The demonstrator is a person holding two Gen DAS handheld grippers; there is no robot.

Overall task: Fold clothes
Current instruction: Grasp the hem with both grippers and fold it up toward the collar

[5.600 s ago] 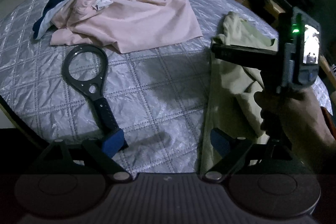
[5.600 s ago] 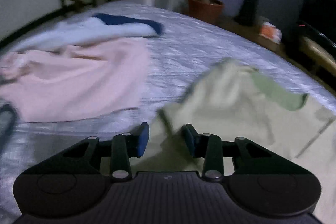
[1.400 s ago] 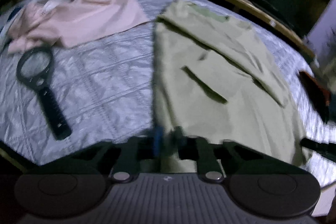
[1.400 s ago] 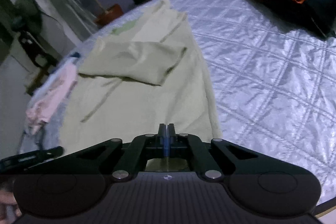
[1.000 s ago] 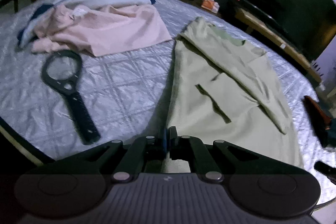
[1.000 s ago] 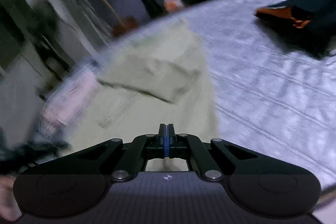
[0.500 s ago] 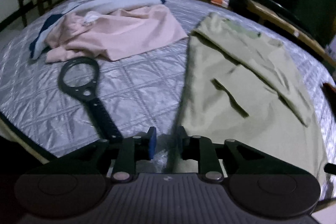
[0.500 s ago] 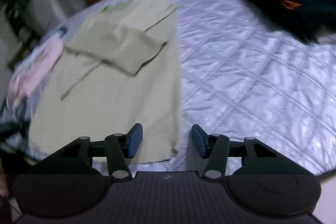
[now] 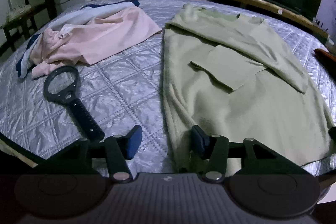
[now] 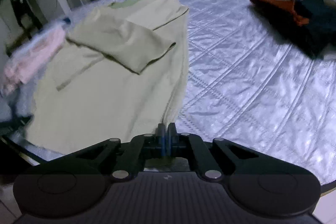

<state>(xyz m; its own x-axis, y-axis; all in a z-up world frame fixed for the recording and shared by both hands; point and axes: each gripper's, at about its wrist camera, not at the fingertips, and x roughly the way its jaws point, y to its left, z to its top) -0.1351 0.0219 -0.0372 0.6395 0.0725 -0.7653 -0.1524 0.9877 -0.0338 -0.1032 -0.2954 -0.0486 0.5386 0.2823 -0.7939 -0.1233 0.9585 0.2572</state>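
Green shirt (image 9: 241,102) lies flat on bed (image 9: 126,85) with sleeves folded in, body fold left; right gripper (image 10: 166,140) pinches its near right hem corner, left gripper (image 9: 166,141) opening, pads straddling near left edge, not gripping.

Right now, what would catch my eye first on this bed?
The pale green shirt spread flat over the silver quilted bedspread, both sleeves folded inward. Left of it lies a black magnifying glass beside a crumpled pink garment. A folded dark and orange pile sits far right.
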